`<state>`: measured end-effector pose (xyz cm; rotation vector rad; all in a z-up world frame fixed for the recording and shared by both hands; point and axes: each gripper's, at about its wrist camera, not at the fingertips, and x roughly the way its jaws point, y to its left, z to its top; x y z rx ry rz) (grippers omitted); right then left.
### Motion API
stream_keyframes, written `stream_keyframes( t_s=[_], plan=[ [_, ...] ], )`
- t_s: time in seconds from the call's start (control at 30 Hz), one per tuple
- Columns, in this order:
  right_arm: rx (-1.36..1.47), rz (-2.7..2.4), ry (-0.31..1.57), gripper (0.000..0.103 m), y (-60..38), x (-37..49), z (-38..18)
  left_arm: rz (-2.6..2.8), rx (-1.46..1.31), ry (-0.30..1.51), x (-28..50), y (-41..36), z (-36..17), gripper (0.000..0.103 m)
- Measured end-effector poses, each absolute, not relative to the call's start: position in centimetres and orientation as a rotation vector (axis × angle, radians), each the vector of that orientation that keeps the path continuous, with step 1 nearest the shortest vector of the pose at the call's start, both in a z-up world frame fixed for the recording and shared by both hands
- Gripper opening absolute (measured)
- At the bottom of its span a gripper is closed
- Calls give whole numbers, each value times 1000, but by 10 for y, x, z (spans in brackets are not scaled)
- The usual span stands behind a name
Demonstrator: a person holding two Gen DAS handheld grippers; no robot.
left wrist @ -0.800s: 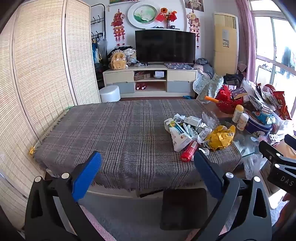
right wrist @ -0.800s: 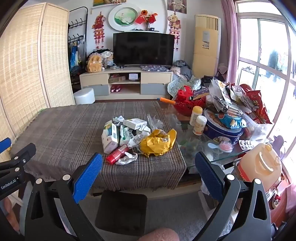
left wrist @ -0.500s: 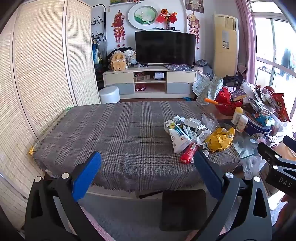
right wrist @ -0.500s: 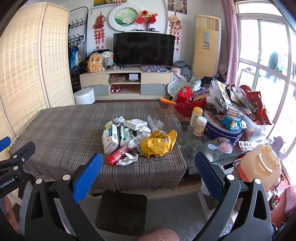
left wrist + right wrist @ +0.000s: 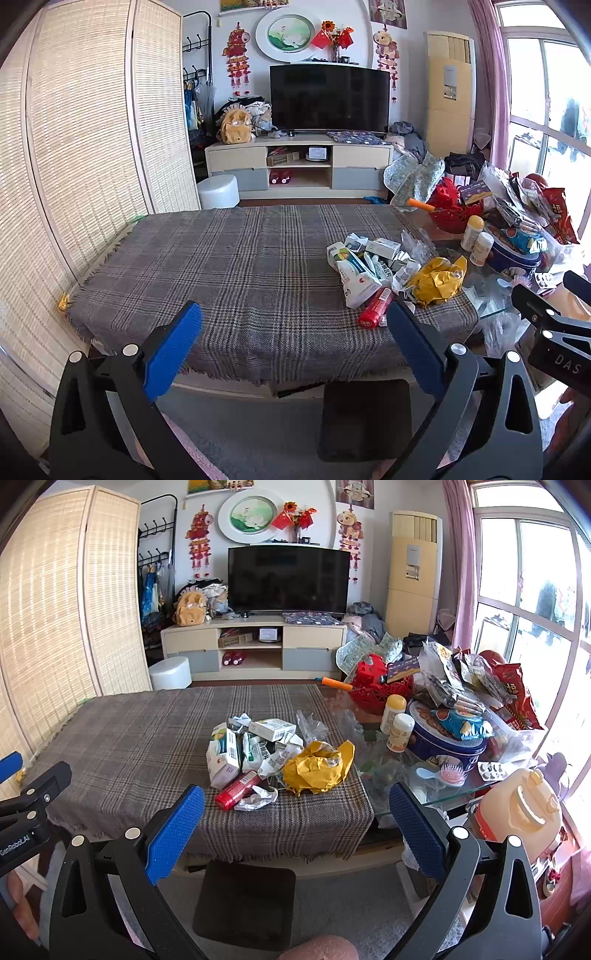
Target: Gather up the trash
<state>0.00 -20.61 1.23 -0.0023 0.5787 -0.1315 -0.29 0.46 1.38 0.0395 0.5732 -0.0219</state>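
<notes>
Plaid tablecloth (image 5: 140, 746) holds trash pile (image 5: 273, 757), maybe mostly cartons; left gripper (image 5: 293, 332) and right gripper (image 5: 295, 812) both spread wide, empty, short of it.

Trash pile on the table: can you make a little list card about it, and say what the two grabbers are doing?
Trash pile: yellow crumpled wrapper, red tube, white boxes
Sits on: plaid tablecloth
Left gripper: open, empty
Right gripper: open, empty
Touching trash: neither
Beside pile: blue tin, pink hairbrush
</notes>
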Motion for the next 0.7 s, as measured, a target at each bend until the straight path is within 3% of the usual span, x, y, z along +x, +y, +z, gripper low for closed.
stream_keyframes(
  t_s=[0.7],
  plan=[
    [3,-120,579,100,-206,0,13,-19,32,576,0,5,11,95]
  ],
)
